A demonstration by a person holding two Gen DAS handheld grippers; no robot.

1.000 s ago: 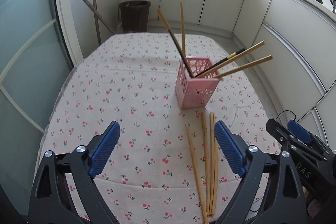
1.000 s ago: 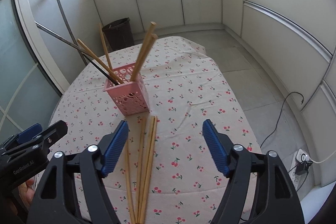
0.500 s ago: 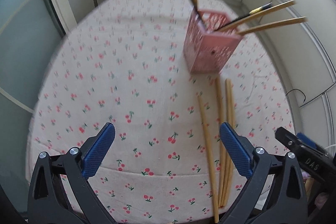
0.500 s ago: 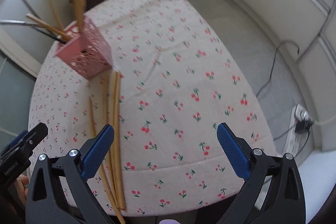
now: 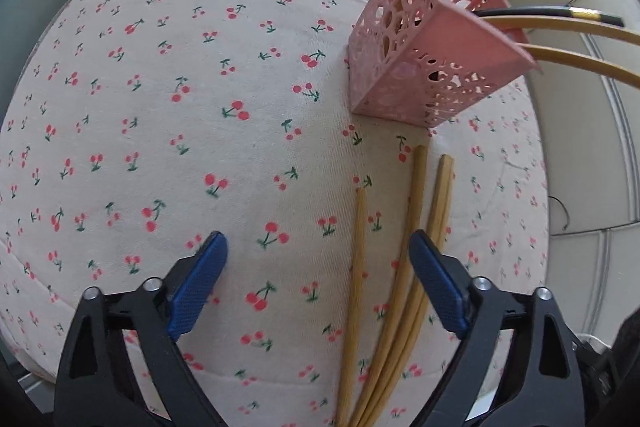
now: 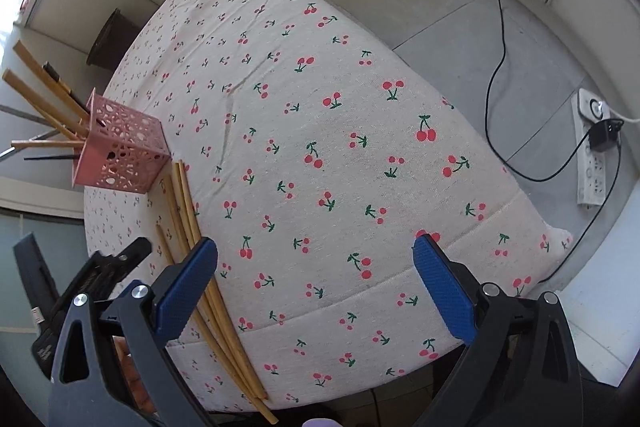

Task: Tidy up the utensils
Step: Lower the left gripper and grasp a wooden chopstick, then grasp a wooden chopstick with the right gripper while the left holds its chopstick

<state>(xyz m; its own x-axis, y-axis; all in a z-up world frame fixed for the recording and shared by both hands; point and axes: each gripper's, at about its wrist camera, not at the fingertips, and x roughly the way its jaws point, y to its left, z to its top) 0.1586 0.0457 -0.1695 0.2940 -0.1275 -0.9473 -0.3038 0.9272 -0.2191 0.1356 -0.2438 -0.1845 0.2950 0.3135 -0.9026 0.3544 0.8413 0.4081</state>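
A pink perforated holder [image 5: 424, 67] stands on the cherry-print tablecloth [image 5: 180, 107] with several chopsticks leaning out of it; it also shows in the right wrist view [image 6: 120, 155]. Several loose wooden chopsticks [image 5: 400, 267] lie side by side on the cloth in front of the holder, also seen in the right wrist view [image 6: 192, 239]. My left gripper [image 5: 318, 275] is open and low over the cloth, one chopstick lying between its fingers, the others by its right finger. My right gripper [image 6: 316, 283] is open and empty, with the loose chopsticks passing under its left finger.
The table's near edge [image 6: 360, 371] drops off just ahead of the right gripper. A power strip [image 6: 592, 155] and black cable [image 6: 500, 67] lie on the floor to the right. A dark bin [image 6: 108, 43] stands beyond the table.
Both grippers have dropped lower and tilted down toward the cloth. The left one has closed in on the loose chopsticks. The right one has swung right, toward the table's edge.
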